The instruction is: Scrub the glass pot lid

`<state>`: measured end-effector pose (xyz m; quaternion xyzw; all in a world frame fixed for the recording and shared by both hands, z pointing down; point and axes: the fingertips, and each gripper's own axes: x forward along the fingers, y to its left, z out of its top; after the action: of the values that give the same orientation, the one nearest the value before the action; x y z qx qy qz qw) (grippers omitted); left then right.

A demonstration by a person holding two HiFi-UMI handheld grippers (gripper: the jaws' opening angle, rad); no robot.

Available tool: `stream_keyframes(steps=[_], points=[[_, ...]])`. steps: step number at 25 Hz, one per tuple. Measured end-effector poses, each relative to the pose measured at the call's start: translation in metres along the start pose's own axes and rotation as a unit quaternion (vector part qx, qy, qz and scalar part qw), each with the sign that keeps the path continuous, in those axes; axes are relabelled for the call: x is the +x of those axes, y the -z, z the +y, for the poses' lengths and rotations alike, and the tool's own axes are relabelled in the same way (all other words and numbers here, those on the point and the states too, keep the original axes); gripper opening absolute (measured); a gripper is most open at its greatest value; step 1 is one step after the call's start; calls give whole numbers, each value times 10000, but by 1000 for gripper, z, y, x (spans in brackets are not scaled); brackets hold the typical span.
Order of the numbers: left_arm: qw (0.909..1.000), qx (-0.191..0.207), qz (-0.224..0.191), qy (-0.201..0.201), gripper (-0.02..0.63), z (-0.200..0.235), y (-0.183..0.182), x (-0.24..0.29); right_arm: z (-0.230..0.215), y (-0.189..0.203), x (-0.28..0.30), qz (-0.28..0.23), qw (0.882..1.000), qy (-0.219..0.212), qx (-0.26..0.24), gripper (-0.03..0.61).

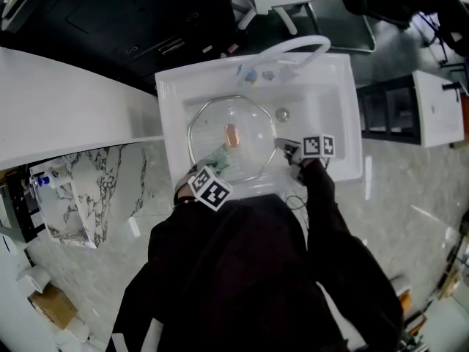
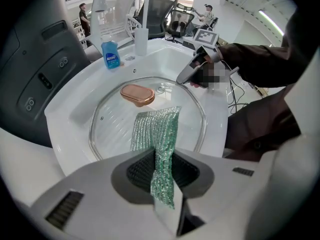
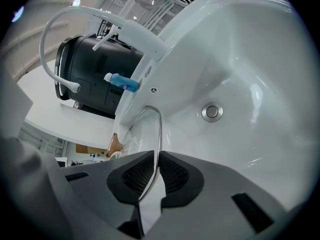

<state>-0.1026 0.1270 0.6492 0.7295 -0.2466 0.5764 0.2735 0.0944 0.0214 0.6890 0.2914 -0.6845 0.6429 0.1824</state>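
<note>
The glass pot lid [image 1: 233,139] with a copper handle [image 1: 232,135] lies in the white sink [image 1: 337,86]. My left gripper [image 2: 164,176] is shut on a green scrub cloth [image 2: 159,134], which drapes onto the lid [image 2: 120,129] just near of the handle [image 2: 137,94]. My right gripper [image 3: 151,176] is shut on the lid's metal rim [image 3: 157,129] at its right edge. In the head view the left gripper [image 1: 211,182] is at the lid's near-left edge and the right gripper [image 1: 297,152] at its near-right edge.
A blue soap bottle [image 2: 110,54] and the white faucet [image 1: 297,48] stand at the sink's far rim. The drain [image 3: 212,112] lies right of the lid. A white counter [image 1: 66,108] runs left of the sink. Office chairs and people are beyond it.
</note>
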Motion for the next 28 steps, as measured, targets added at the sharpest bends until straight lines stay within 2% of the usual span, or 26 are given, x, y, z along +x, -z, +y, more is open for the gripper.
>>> stream_keyframes(steps=[5,8,13,19,25,28], points=[[10000,-59,-38,25,72,-4,0,0,-3,-2,-2,30,9997,166,-162,33],[9999,-120,-51,98,72,-8,-2,-1,-1,-2,0,11,9999,86,-79,33],[9995,-183,-87,249,72,-17,-6,-3,-1,-4,-8,43,9990,375,-246,32],[9991,-145,-156,372,72,-30,-12,-2,1,0,0,9,10000,43,18,32],[9985,-8,-184,509,72,-39,-17,-3,5,-1,2,-16,10000,-3,-35,32],[9978,56,-196,625,72,-45,-20,-3,3,-2,-1,-24,9998,170,-121,32]])
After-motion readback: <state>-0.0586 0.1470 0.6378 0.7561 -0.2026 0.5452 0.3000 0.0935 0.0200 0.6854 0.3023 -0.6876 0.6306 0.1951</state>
